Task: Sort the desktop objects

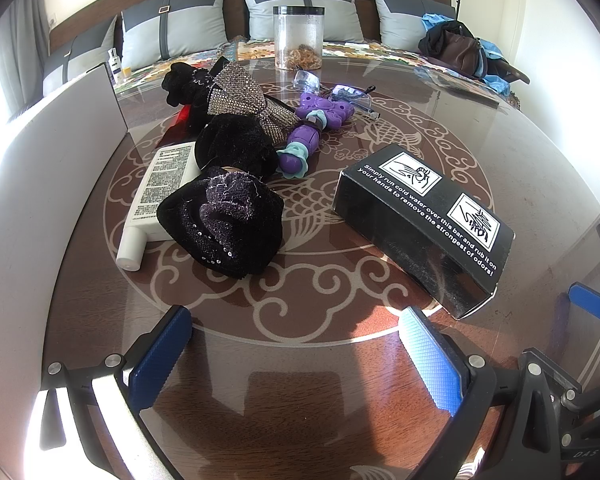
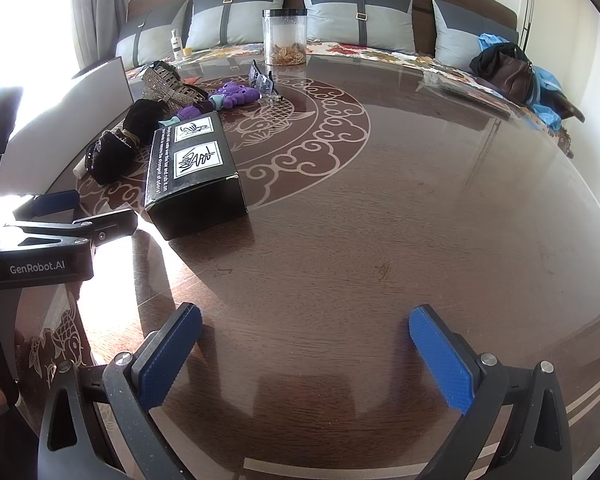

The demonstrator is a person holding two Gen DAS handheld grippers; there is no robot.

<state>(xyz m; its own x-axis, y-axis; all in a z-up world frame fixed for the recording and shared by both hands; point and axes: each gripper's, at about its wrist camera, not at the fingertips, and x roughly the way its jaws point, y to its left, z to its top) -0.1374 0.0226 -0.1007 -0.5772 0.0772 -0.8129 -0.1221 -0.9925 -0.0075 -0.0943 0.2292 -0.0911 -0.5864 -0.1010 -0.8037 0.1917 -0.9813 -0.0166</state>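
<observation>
The left gripper is hanging just over the table with its blue pads spread wide and nothing between them, and the right gripper is doing the same, its pads parted and gripping nothing above bare wood. Taking the black box as the landmark: it is lying flat on the table just ahead and right of the left gripper, its white printed text facing up, and in the right wrist view the box is sitting ahead and left of the right gripper. Left of the box a black velvet bow is resting partly on a white tube, which is lying on its side with its cap toward the camera. Beyond the box and slightly left, a purple toy is lying beside a rhinestone bow, with more black fabric bunched around it. Just behind the toy, further from the box, clear glasses are lying on the glass. Far beyond the box, at the table's back edge, a clear jar with a black lid is standing upright, holding a low layer of brownish bits at its bottom; what they are cannot be told. A white panel is standing at the table's edge, far left of the box. Far behind and right of the box, a dark bag is sitting among blue cloth.
</observation>
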